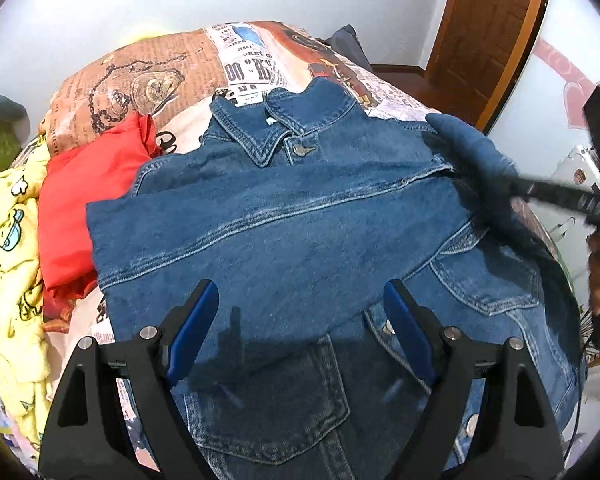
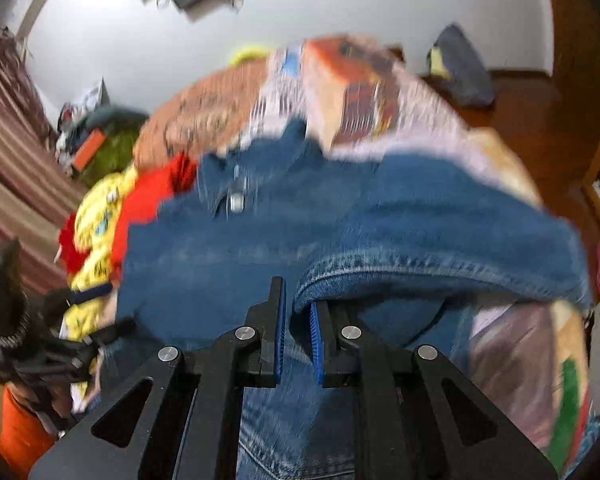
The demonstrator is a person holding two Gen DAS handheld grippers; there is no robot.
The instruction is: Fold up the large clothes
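Observation:
A blue denim jacket (image 1: 300, 216) lies front up on the bed, collar at the far end, with one sleeve folded across its chest. My left gripper (image 1: 300, 304) hovers just above the folded sleeve, jaws wide open and empty. My right gripper (image 2: 298, 300) is shut on a fold of the jacket's other sleeve (image 2: 440, 240) and holds it lifted at the jacket's right side. In the left wrist view the right gripper (image 1: 500, 184) reaches in from the right with that denim. The right wrist view is motion-blurred.
A patterned newspaper-print bedspread (image 1: 148, 80) covers the bed. A red garment (image 1: 84, 200) and a yellow printed garment (image 1: 12, 240) lie piled at the jacket's left. A wooden door frame (image 1: 500, 20) stands at the back right. A striped curtain (image 2: 8, 152) hangs left.

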